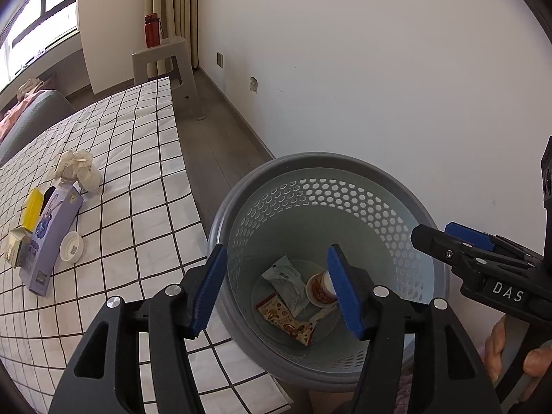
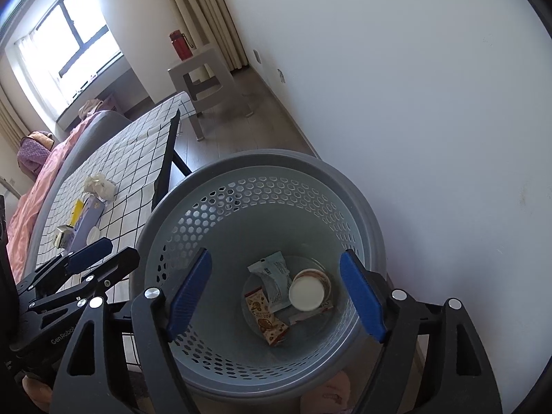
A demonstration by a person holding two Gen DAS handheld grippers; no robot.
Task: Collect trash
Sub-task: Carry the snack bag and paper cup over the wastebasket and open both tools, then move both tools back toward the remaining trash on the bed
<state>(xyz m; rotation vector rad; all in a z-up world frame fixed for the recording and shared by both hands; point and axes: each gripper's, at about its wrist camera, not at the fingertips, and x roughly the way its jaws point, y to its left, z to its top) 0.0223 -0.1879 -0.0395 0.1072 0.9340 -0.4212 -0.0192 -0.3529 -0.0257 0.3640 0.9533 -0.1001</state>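
Note:
A grey perforated waste basket (image 1: 345,162) (image 2: 345,179) stands on the floor beside the table's edge. At its bottom lie a pale blue wrapper (image 1: 288,284) (image 2: 272,276), a red-patterned snack wrapper (image 1: 286,322) (image 2: 265,321) and a small cup (image 1: 319,291) (image 2: 307,293). My left gripper (image 1: 276,250) hangs open over the basket's mouth with nothing between its blue pads. My right gripper (image 2: 276,253) is open above the basket too, also empty. On the checked tablecloth (image 1: 138,207) remain crumpled paper (image 1: 77,169), a purple box (image 1: 51,238), a yellow packet (image 1: 32,212), a white lid (image 1: 71,246) and a small carton (image 1: 15,246).
A white wall (image 1: 379,69) runs close behind the basket. A grey stool (image 1: 162,58) with a red bottle (image 1: 151,31) stands at the table's far end. A bed with pink bedding (image 2: 31,200) lies beyond the table. A hand (image 1: 514,355) holds the right gripper's handle.

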